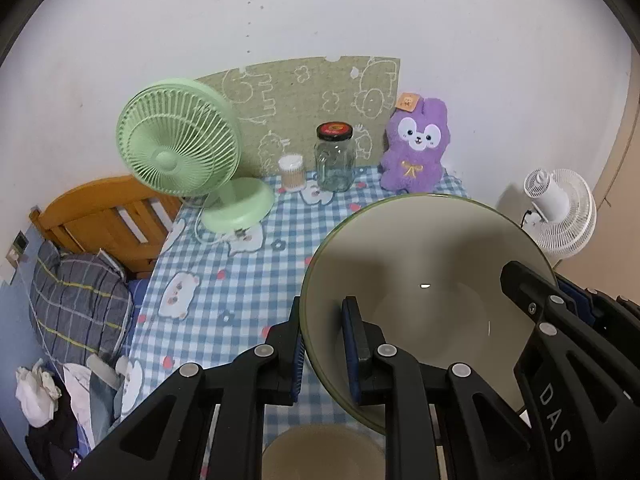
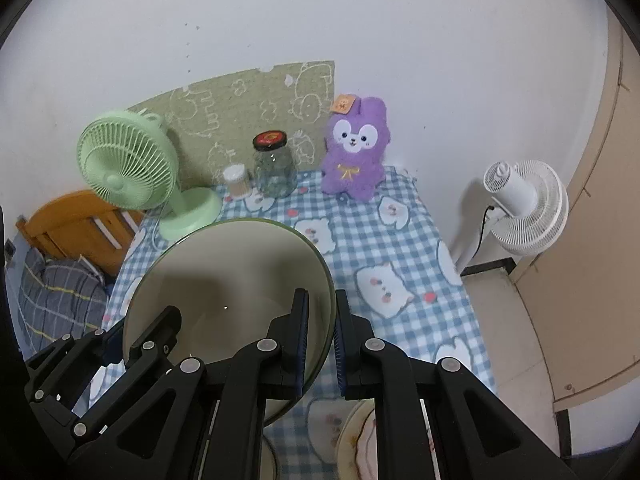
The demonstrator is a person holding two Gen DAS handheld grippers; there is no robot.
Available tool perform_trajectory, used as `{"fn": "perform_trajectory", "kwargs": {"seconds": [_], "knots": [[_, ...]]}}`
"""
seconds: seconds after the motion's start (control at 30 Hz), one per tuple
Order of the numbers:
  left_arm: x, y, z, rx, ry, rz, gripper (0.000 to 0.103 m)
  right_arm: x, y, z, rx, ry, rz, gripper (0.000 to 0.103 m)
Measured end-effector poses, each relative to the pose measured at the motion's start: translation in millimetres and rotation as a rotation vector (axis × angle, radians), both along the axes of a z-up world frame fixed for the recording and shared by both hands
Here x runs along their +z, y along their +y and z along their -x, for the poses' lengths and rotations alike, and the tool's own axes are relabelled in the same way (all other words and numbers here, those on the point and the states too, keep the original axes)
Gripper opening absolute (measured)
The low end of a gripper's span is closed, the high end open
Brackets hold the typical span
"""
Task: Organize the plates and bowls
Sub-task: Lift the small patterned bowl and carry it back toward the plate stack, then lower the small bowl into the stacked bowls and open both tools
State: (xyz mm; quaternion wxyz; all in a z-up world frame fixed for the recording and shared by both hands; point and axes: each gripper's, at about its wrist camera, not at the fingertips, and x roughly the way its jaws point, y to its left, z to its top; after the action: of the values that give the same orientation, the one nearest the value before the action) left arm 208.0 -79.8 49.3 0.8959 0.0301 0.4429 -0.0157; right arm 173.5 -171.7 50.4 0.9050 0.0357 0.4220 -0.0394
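Observation:
A large cream bowl with a green rim hangs above the blue checked tablecloth, held from both sides. My left gripper is shut on its near left rim, one finger inside and one outside. My right gripper is shut on the opposite rim of the same bowl. Each view also shows the other gripper clamped across the bowl: the right gripper and the left gripper. A second beige bowl lies below at the picture's bottom edge. A patterned plate sits on the cloth under my right gripper.
At the back of the table stand a green desk fan, a glass jar with a dark lid, a small tub of cotton swabs and a purple plush toy. A white fan stands right of the table; a wooden bed headboard lies left.

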Motion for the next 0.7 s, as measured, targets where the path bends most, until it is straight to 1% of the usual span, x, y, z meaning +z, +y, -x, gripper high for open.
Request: {"fn": "perform_trajectory", "kwargs": {"seconds": [0.33, 0.7], "knots": [[-22.4, 23.5, 36.8, -0.011, 0.032, -0.006, 0.015, -23.9, 23.5, 37.1, -0.008, 0.025, -0.005, 0.015], [-46.0, 42.0, 63.2, -0.005, 0.058, 0.010, 0.015, -48.8, 40.4, 59.6, -0.013, 0.042, -0.015, 0.015]]}}
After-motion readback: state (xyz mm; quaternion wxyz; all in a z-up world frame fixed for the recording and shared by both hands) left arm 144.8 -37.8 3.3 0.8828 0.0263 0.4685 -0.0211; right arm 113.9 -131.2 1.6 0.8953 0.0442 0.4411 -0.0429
